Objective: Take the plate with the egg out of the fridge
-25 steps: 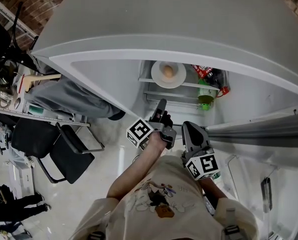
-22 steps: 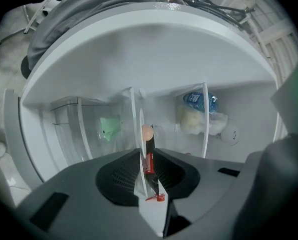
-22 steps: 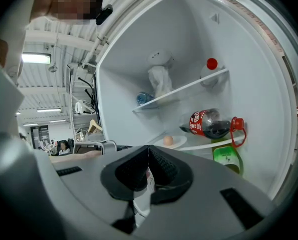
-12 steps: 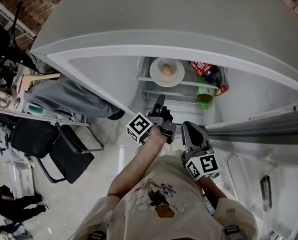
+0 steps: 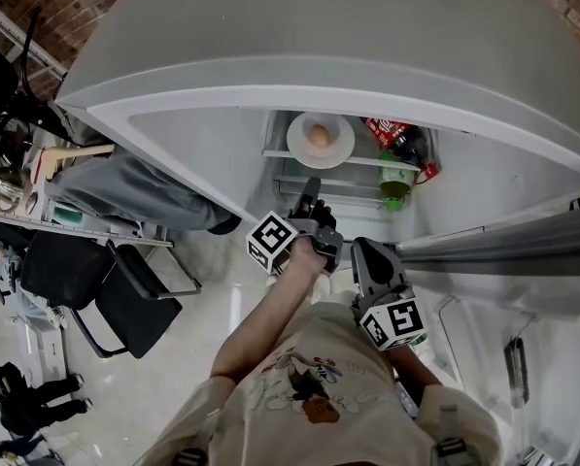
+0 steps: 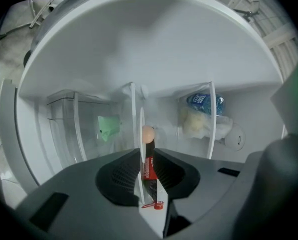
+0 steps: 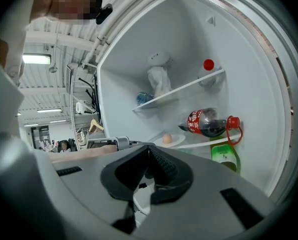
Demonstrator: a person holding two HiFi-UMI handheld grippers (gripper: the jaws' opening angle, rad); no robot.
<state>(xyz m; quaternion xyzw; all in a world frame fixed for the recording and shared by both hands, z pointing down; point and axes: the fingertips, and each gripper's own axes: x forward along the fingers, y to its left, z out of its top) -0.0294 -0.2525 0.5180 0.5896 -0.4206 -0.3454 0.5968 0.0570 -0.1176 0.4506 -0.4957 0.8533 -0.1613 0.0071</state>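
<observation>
A white plate (image 5: 320, 141) with a brown egg (image 5: 319, 135) sits on a glass shelf inside the open fridge. In the left gripper view the plate (image 6: 141, 129) shows edge-on with the egg (image 6: 147, 133) straight ahead of the jaws. My left gripper (image 5: 311, 190) points at the shelf just below the plate, its jaws a narrow gap apart and empty. My right gripper (image 5: 365, 252) hangs lower, outside the fridge, shut on nothing. From the right gripper view the plate (image 7: 169, 142) and egg (image 7: 166, 138) lie beyond the closed jaws (image 7: 149, 149).
A cola bottle (image 5: 396, 141) lies on the shelf right of the plate, with a green bottle (image 5: 396, 190) below it. The fridge door (image 5: 503, 246) stands open at the right. A black chair (image 5: 124, 294) and cluttered shelving (image 5: 17, 178) are to the left.
My left gripper has moved a little farther toward the fridge shelf. The right gripper has hardly moved. The plate and egg stay in place.
</observation>
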